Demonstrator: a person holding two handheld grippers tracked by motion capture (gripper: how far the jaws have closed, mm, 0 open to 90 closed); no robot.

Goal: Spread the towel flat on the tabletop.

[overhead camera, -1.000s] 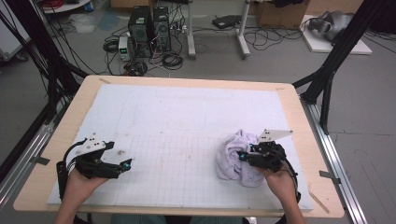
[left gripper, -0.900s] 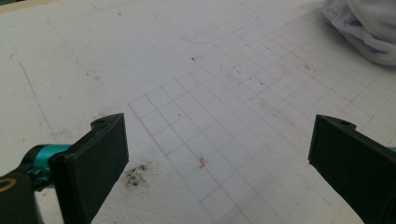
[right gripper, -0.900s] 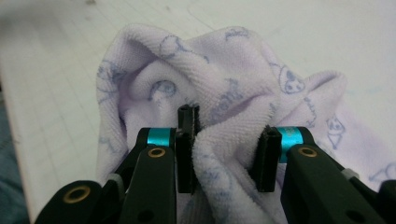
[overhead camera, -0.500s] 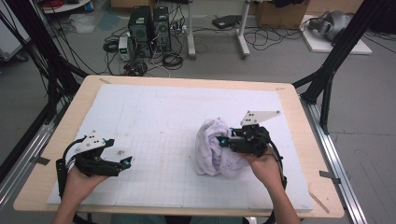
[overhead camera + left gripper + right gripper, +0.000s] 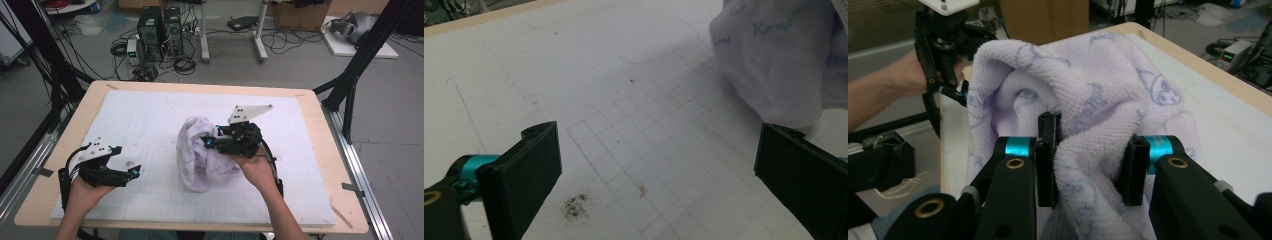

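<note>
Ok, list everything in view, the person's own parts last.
towel: one, pale lilac with printed figures, bunched mid-table, part lifted.
white mat: one, gridded, covering the table top.
table: one, light wood rim.
computer towers: two, black, on the floor beyond the table.
cables: many, black, on the floor.
left gripper: one, black, near left corner, jaws open.
right gripper: one, black, mid-table, jaws shut on towel.
hands: two, one on each gripper.
</note>
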